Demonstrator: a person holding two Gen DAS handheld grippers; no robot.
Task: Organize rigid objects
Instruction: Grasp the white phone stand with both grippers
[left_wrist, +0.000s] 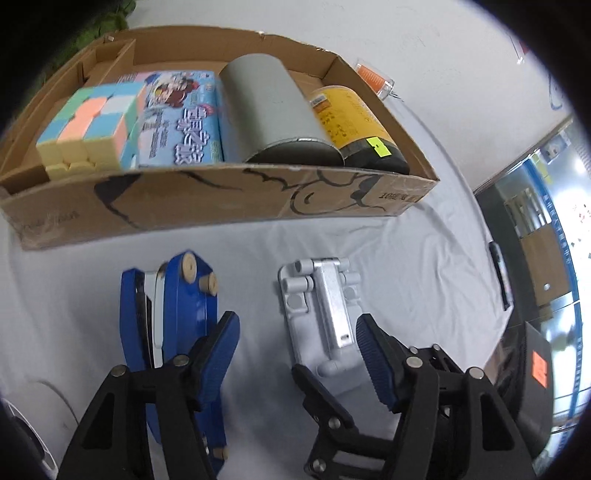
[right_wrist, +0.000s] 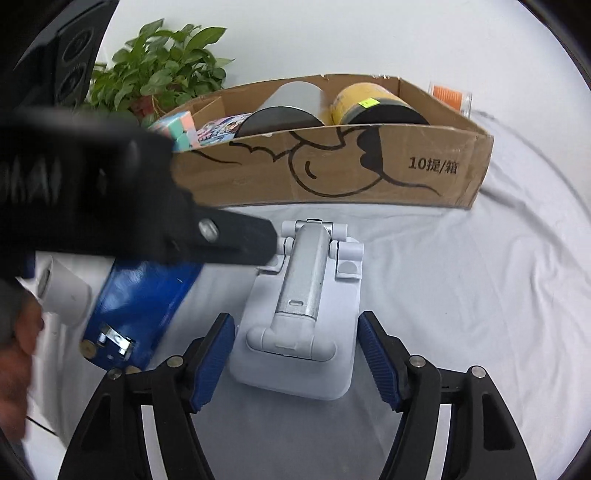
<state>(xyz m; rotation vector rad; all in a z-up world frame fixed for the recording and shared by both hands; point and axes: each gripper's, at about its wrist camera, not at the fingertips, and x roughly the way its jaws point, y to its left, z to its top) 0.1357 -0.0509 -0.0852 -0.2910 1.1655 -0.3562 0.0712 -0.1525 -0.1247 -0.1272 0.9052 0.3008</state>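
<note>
Right wrist view: white folding stand (right_wrist: 299, 317) lies flat on the white-clothed bench (right_wrist: 461, 295), long axis running from the right tool (right_wrist: 297, 360) toward the cardboard box (right_wrist: 332, 173); hinge end faces the box. Right tool wide open, straddling the stand's near end, holding nothing. Blue stapler-like item (left_wrist: 170, 332) lies just left, roughly parallel. Left tool (left_wrist: 295, 354) open, empty. Box holds cube (left_wrist: 85, 129), blue packet (left_wrist: 177, 118), grey cylinder (left_wrist: 273, 107), yellow can (left_wrist: 351, 118).

Bright, even overhead light leaves only soft shadows on the white cloth-covered desk (right_wrist: 461, 295). Fisheye distortion bends the edges into black corners. The black left hand-held gripper (right_wrist: 207, 236) crossing the right view is motion-blurred.
</note>
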